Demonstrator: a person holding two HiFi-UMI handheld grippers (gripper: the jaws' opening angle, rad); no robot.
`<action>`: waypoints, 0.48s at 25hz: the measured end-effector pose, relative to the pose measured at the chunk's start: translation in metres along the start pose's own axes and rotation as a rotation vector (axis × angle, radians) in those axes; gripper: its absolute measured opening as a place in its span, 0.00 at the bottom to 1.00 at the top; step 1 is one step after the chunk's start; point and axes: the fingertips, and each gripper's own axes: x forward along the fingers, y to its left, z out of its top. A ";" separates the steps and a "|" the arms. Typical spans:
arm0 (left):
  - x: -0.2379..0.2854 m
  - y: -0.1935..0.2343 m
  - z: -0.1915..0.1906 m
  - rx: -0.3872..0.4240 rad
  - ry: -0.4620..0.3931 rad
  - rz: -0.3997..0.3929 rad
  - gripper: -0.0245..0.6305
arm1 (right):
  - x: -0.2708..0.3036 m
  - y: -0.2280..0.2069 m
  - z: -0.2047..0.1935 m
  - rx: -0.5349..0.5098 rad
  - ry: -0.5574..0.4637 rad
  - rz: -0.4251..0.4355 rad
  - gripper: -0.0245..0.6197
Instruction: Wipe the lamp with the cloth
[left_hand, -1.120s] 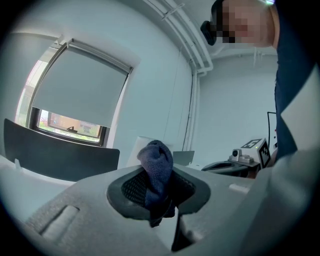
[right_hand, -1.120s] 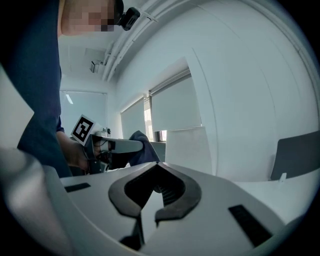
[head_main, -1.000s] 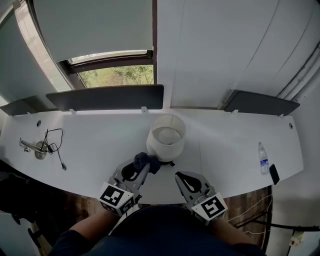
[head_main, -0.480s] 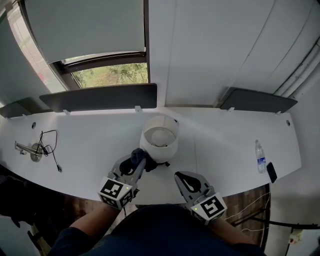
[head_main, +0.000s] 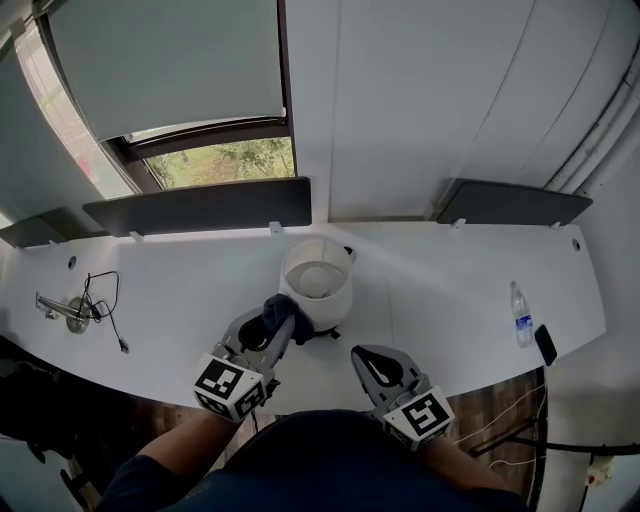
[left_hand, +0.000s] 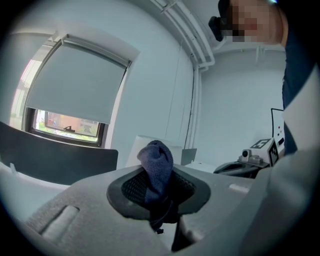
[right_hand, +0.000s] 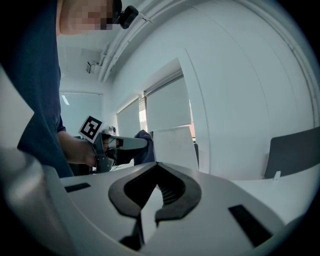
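Wiping the shade wall is judged to be the step in hand. The left gripper (head_main: 277, 325) has its jaws clamped on the cloth (head_main: 283, 314). A rounded wad sticks out past the tips and lies against the near-left side of the lamp (head_main: 318, 283). Contact looks made in head view and right gripper view, but pressure can't be read. Off to the side, the right gripper (head_main: 360, 353) sits near the desk edge, apart from the lamp, jaws together w/ nothing between them. Procedure, as advised: press lightly, since the shade is prob. a thin skin over a frame and could dent, or the lamp could tip, if pushed hard sideways. Sweep along the circumference, not across it. Let only the wad touch, never the hard jaw tips. If the lamp begins to slide on the white desk (head_main: 450, 300), steady its lower part w/ the free gripper. Materials: cloth is dark blue, knit or terry-like weave, soft, bunched to a blunt knob, so it should conform to the curve. Shade is a white matte drum, open at top, approx. straight-walled w/ slight taper. A dark part shows under it, likely base or cord, too small to tell. Desk top looks smooth and hard, prob. low friction. Gripper pads (left_hand: 131, 189) are dark w/ a ribbed face; bodies are pale grey plastic.
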 end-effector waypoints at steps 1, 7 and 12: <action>0.000 -0.002 0.006 0.005 -0.010 -0.004 0.17 | 0.000 0.001 0.000 -0.001 -0.003 0.005 0.05; -0.005 0.000 0.038 0.049 -0.058 -0.004 0.17 | 0.001 0.008 0.007 -0.009 -0.021 0.026 0.05; -0.003 0.014 0.049 0.083 -0.075 0.020 0.17 | 0.002 0.006 0.006 -0.005 -0.014 0.023 0.05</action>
